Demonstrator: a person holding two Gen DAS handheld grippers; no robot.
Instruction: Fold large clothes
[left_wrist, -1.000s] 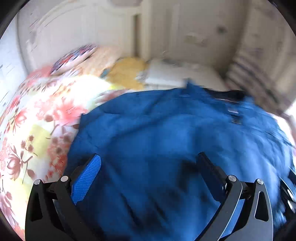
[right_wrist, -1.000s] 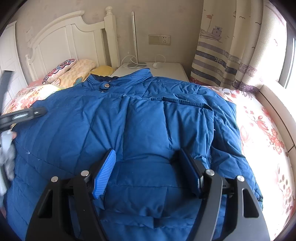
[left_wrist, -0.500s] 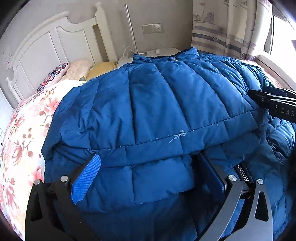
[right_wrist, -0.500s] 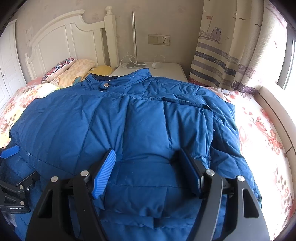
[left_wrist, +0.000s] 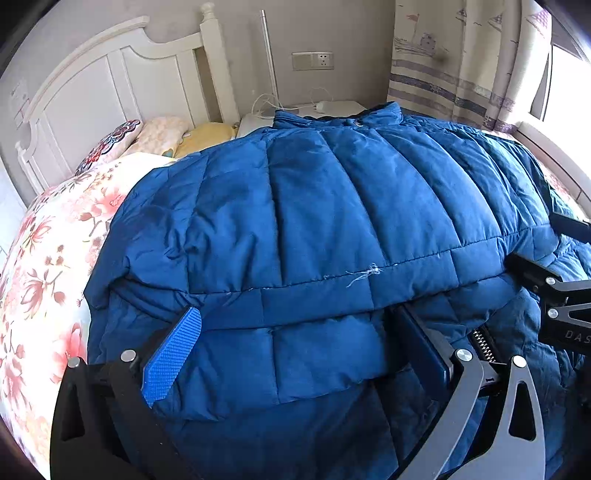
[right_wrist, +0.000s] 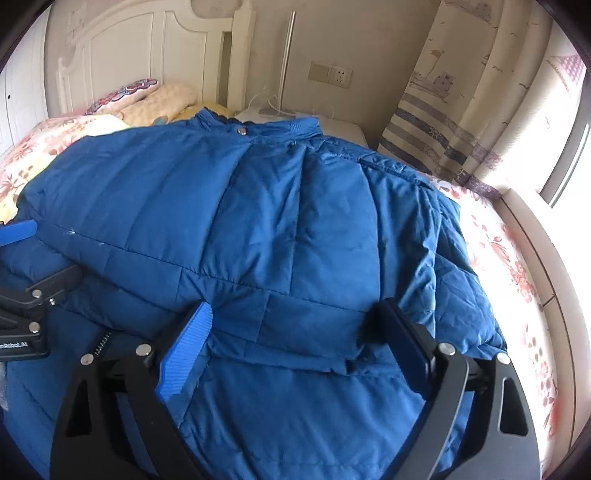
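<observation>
Left wrist view shows a quilted blue puffer jacket (left_wrist: 332, 221) folded over on a floral-sheeted bed (left_wrist: 48, 266), hem between the left gripper's (left_wrist: 295, 350) wide-apart fingers. Right gripper's (right_wrist: 295, 339) jaws are opening around the hem.

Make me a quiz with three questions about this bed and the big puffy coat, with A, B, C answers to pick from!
1. Where does the jacket lie?
A. on the floral bedspread
B. on a chair
C. on the floor

2. What colour is the jacket?
A. red
B. blue
C. green

3. How is the jacket's hem?
A. hanging off the bed
B. rolled into a ball
C. folded over onto the jacket, towards the collar

Answers:
1 A, flowery bedding shows on both sides of it.
2 B, its whole quilted shell is blue.
3 C, its edge lies across the lower layer between the fingers of the left gripper and the right gripper, whose jaws are opening.
</observation>
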